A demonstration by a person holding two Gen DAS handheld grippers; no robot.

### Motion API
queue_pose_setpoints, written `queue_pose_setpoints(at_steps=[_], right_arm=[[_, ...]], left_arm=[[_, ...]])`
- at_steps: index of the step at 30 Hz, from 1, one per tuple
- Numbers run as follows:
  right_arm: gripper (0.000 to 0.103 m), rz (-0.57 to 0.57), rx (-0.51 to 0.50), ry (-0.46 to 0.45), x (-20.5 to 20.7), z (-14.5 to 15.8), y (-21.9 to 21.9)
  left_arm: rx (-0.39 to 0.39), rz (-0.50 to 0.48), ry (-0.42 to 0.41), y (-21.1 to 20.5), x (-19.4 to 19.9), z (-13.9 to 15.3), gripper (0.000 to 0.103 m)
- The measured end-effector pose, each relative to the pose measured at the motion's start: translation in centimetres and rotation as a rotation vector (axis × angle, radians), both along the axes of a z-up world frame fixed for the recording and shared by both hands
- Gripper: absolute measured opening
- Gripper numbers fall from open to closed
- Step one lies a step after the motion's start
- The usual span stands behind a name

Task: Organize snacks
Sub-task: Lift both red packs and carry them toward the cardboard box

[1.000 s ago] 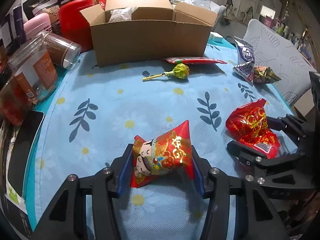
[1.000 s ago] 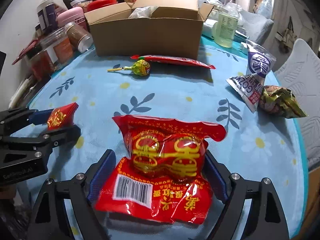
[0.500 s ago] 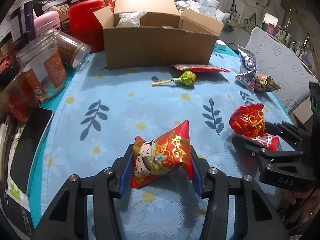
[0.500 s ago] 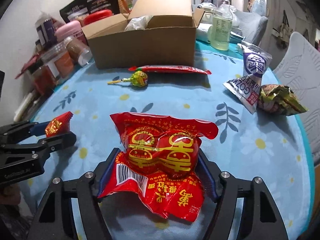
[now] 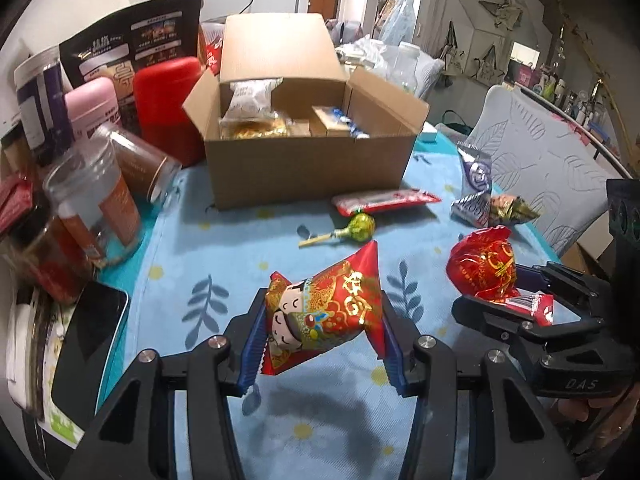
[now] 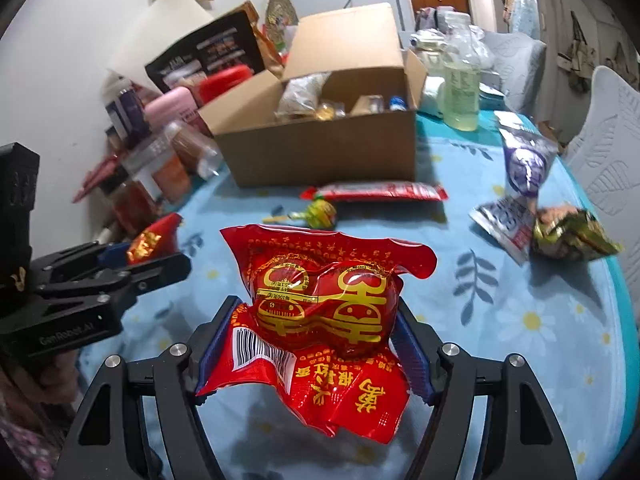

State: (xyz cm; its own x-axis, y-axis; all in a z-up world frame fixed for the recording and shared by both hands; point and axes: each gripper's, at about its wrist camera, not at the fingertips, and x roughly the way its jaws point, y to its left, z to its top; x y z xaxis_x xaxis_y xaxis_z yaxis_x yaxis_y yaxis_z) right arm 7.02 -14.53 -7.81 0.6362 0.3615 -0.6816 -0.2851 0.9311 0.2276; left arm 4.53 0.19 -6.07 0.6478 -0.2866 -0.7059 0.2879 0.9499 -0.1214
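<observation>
My left gripper is shut on a red candy pouch with a cartoon face, held above the blue tablecloth. My right gripper is shut on a red snack bag with gold characters, also lifted; it shows at the right in the left wrist view. An open cardboard box holding several snacks stands at the back of the table. A green lollipop, a long red packet, a purple-white packet and a gold-green packet lie on the cloth.
Jars, a pink tin and a red canister crowd the left edge, with a black phone near me. A clear bottle stands right of the box. A padded chair stands beyond the table's right edge.
Both grippers have risen with their packets, lifting them off the cloth. The view now looks down into the open box.
</observation>
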Motion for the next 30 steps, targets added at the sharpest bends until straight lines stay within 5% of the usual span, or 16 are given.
queue_pose_setpoints(at_steps=[30], right_arm=[[0.073,0.128,0.044,-0.191,7.5,10.3,1.2]], left_arm=[[-0.043,0.005,-0.242,-0.4,7.5,9.3,0.049]])
